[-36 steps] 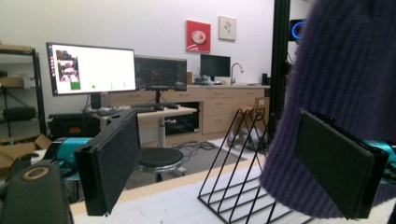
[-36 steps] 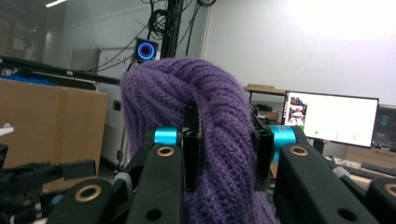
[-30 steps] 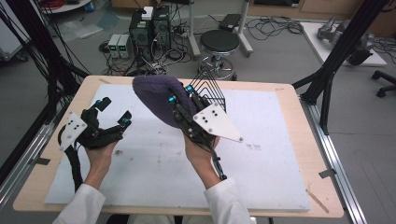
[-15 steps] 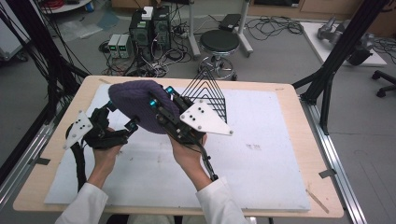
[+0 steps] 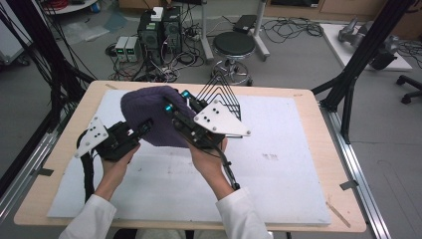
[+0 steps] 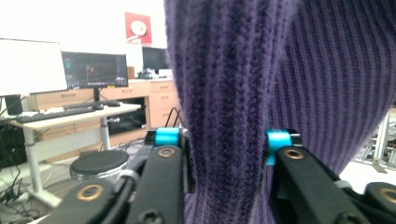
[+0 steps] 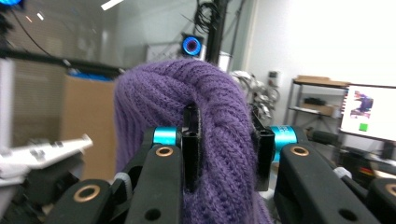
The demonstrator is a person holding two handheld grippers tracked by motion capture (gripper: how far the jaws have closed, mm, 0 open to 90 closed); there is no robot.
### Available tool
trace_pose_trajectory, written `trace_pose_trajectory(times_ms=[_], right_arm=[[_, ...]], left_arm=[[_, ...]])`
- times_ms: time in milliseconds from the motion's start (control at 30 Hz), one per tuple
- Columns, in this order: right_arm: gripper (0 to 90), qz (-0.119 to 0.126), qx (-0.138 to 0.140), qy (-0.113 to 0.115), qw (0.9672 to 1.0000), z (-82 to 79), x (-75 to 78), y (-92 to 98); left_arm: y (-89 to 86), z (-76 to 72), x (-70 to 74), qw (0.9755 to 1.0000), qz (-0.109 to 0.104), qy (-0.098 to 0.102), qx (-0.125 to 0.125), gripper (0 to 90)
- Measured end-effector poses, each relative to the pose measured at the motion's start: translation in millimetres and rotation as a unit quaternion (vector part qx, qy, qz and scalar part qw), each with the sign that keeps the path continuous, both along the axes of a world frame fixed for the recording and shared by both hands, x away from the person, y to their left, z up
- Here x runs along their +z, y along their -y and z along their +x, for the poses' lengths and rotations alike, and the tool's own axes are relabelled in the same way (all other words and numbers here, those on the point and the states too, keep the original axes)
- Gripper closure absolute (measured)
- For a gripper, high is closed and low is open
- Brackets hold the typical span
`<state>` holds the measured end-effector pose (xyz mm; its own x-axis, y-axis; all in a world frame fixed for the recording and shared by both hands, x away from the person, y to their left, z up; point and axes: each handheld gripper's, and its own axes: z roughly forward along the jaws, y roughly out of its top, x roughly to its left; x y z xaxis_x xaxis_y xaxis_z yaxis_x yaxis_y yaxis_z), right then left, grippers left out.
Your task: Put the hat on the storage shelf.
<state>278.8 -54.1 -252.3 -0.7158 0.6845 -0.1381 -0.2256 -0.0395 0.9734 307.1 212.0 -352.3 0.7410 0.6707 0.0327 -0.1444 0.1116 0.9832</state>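
Observation:
A purple knit hat [image 5: 149, 112] is held in the air above the left half of the white mat [image 5: 278, 164]. My right gripper [image 5: 175, 102] is shut on a thick fold of the hat [image 7: 187, 93], and the knit bulges up between its pads [image 7: 190, 140]. My left gripper [image 5: 145, 125] meets the hat's lower left side. In the left gripper view a hanging fold of the hat [image 6: 233, 93] fills the gap between the two jaws, which press on it from both sides. The two grippers are close together, both tilted up toward the hat.
A black wire rack [image 5: 221, 92] stands on the mat just behind my right gripper. The wooden table's edge [image 5: 318, 99] borders the mat. Beyond the table are a round stool [image 5: 234, 45], electronics boxes [image 5: 127, 47] and cables on the floor.
My right gripper has carried the hat leftward across the table. My left gripper has moved right and up to the hat, and now has its jaws on the lower edge.

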Motion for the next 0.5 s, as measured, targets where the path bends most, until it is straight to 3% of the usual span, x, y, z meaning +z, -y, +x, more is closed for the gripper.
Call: trace_pose_trajectory(times_ms=[133,367,500], right_arm=[[73.1,-0.001,-0.039,0.003,0.9992,7.0,6.7,23.1],[73.5,-0.010,-0.071,0.001,0.9974,20.2,13.8,41.8],[73.7,-0.008,-0.091,0.001,0.9959,30.0,21.8,53.4]], left_arm=[[8.4,8.8,11.8,0.9995,-0.004,-0.025,-0.021,81.1],[28.6,25.0,23.5,0.9993,0.008,-0.030,-0.020,81.2],[37.3,36.3,32.3,0.9996,0.003,-0.023,-0.017,81.3]])
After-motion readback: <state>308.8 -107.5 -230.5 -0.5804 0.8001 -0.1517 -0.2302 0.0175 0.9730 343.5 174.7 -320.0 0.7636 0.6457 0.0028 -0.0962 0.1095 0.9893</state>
